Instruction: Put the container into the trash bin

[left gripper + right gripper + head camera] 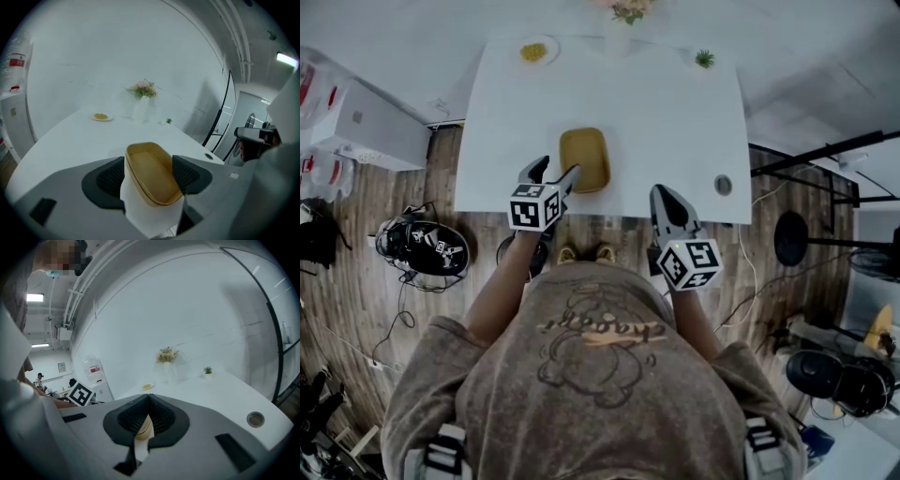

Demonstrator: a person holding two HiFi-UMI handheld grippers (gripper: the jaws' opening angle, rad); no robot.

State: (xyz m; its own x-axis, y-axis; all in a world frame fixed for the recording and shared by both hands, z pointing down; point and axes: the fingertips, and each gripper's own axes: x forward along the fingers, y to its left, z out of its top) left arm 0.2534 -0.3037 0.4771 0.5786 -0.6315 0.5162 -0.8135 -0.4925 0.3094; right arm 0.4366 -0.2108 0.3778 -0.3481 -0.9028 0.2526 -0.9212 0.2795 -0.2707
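white table (675, 112), centre frame: container (584, 157) looks light, stiff, thin-walled, so take it across the side walls; left gripper (555, 172) spread astride it, right gripper (664, 197) pressed together, empty

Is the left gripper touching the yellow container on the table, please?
Cannot tell. In the left gripper view the container sits between the left gripper's open jaws, with the pads close beside its rim, but neither contact nor a gap shows plainly.
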